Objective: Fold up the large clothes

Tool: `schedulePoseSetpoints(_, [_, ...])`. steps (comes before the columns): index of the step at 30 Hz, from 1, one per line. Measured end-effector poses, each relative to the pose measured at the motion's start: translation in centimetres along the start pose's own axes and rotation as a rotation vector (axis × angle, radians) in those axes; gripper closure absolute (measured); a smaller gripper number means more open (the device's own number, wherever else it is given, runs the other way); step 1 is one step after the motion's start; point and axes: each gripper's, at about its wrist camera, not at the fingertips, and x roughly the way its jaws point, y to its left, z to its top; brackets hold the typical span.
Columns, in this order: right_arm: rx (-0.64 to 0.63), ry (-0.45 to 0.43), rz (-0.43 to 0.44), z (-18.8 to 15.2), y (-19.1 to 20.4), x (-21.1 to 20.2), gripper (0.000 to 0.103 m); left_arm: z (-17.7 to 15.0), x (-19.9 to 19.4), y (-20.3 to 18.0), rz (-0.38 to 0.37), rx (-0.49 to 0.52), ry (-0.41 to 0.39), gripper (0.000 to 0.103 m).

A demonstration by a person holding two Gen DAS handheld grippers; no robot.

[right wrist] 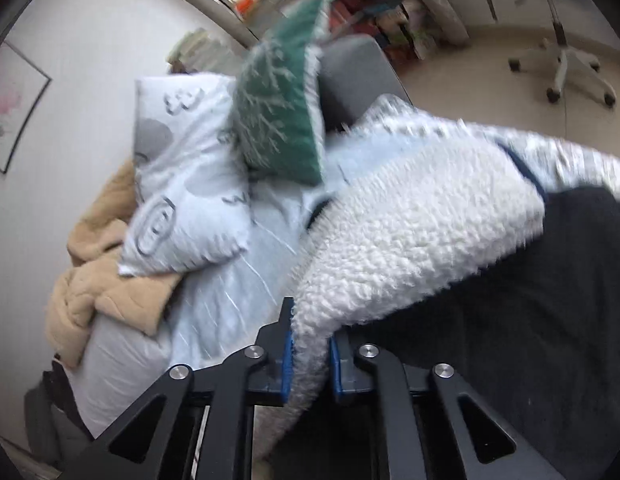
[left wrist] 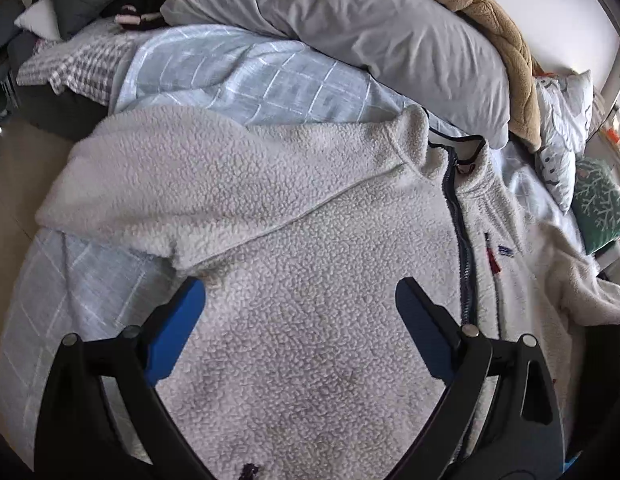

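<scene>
A cream fleece jacket (left wrist: 310,240) with a dark front zipper (left wrist: 461,240) lies spread on the bed. Its left sleeve (left wrist: 170,184) is folded across the chest. My left gripper (left wrist: 300,300) is open, its blue pads wide apart just above the jacket's body, holding nothing. My right gripper (right wrist: 310,344) is shut on the jacket's other sleeve (right wrist: 409,240), which is lifted off the bed and stretches away to the upper right, with a dark trimmed cuff at its far end. This view is blurred by motion.
A pale blue checked duvet (left wrist: 238,76) covers the bed. A grey pillow (left wrist: 369,28) and tan blanket (left wrist: 489,20) lie at its head. A printed white pillow (right wrist: 182,176) and green cushion (right wrist: 282,96) lean by the wall. A bookshelf and an office chair (right wrist: 565,60) stand beyond.
</scene>
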Motion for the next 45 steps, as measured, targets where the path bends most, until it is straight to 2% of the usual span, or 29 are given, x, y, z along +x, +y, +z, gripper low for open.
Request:
schedulePoseSetpoints(2, [-0.049, -0.037, 0.03, 0.8, 1.9, -1.1, 0.091, 0.2, -0.2, 0.1, -0.032, -0.011, 0.0, 0.007])
schedulePoseSetpoints(6, [-0.183, -0.116, 0.153, 2.5, 7.5, -4.6, 0.091, 0.3, -0.8, -0.4, -0.071, -0.012, -0.017, 0.007])
schedulePoseSetpoints(11, [-0.394, -0.128, 0.239, 1.3, 16.3, -6.9, 0.091, 0.6, -1.0, -1.0, -0.108, 0.002, -0.016, 0.007])
schedulePoseSetpoints(14, [-0.539, -0.105, 0.289, -1.8, 22.4, -7.5, 0.091, 0.9, -1.1, -1.1, -0.133, 0.005, -0.013, 0.007])
schedulePoseSetpoints(20, [-0.77, -0.029, 0.357, -10.1, 30.8, -6.7, 0.091, 1.6, -1.6, -0.4, -0.156, -0.018, -0.023, 0.007])
schedulePoseSetpoints(26, [-0.956, 0.083, 0.417, -21.8, 37.1, -3.4, 0.09, 2.1, -1.6, 0.4, -0.173, -0.043, -0.015, 0.007])
schedulePoseSetpoints(30, [-1.042, 0.195, 0.409, -30.4, 39.1, 0.7, 0.086, 2.2, -1.3, 1.1, -0.173, -0.065, -0.006, 0.007])
schedulePoseSetpoints(33, [-1.109, 0.289, 0.361, -36.6, 38.9, 4.5, 0.084, 2.4, -1.1, 1.6, -0.174, -0.069, 0.0, 0.007])
schedulePoseSetpoints(35, [-1.153, 0.373, 0.33, -40.7, 38.4, 7.2, 0.076, 2.4, -0.9, 1.8, -0.172, -0.069, 0.007, 0.007])
schedulePoseSetpoints(37, [-1.208, 0.459, 0.291, -44.1, 37.5, 9.1, 0.062, 2.5, -0.6, 2.0, -0.176, -0.075, 0.022, 0.007])
schedulePoseSetpoints(38, [-1.254, 0.496, 0.265, -46.0, 37.0, 10.0, 0.06, 2.5, -0.5, 2.0, -0.179, -0.075, 0.027, 0.007])
schedulePoseSetpoints(41, [-1.344, 0.525, 0.264, -48.5, 35.8, 9.7, 0.05, 2.4, 0.0, 2.0, -0.193, -0.07, 0.045, 0.007])
schedulePoseSetpoints(43, [-1.361, 0.518, 0.28, -48.2, 35.1, 8.6, 0.045, 2.3, 0.4, 2.1, -0.208, -0.081, 0.064, 0.007])
schedulePoseSetpoints(45, [-1.355, 0.476, 0.296, -46.6, 34.3, 7.2, 0.041, 2.2, 1.2, 2.4, -0.237, -0.108, 0.087, 0.007])
